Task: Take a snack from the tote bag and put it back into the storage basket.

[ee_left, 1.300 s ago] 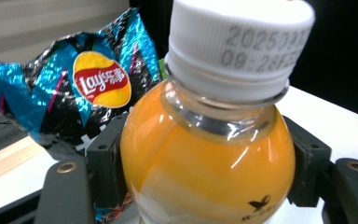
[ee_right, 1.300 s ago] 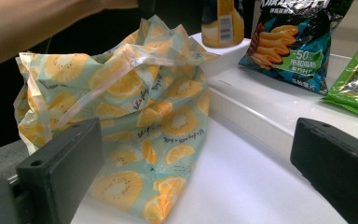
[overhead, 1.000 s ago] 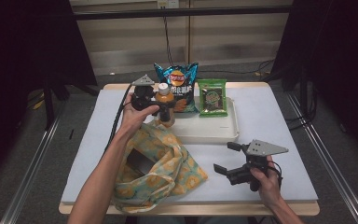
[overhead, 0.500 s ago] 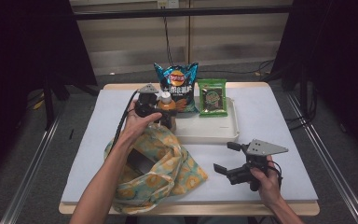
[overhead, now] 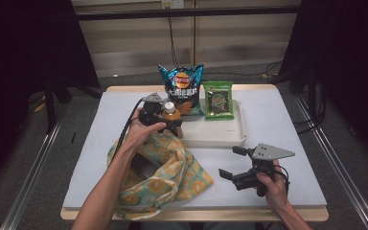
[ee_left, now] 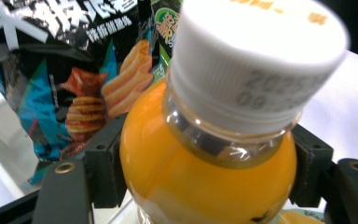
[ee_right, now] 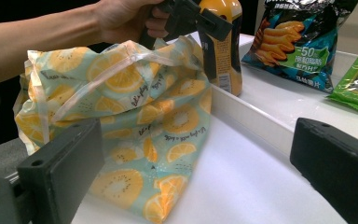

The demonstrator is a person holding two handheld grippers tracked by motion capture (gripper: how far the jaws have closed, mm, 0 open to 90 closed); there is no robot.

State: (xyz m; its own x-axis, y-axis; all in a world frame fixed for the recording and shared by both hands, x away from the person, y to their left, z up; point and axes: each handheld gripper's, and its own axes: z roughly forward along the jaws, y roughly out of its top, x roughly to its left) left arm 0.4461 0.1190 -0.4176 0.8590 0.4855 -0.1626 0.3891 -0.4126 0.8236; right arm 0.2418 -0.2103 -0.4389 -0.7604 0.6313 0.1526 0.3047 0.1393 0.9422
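While clamping the juice bottle (overhead: 171, 116), left gripper (overhead: 159, 115) lowered toward tray (overhead: 220, 141), right gripper (overhead: 242, 167) jaws spread, unmoved.

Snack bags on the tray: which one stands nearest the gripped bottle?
The blue chip bag. It stands just behind the orange bottle in the left gripper; the green bag lies further right.

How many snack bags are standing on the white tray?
2: the blue chip bag at the tray's back left, the green snack bag right beside it. Others may be hidden.
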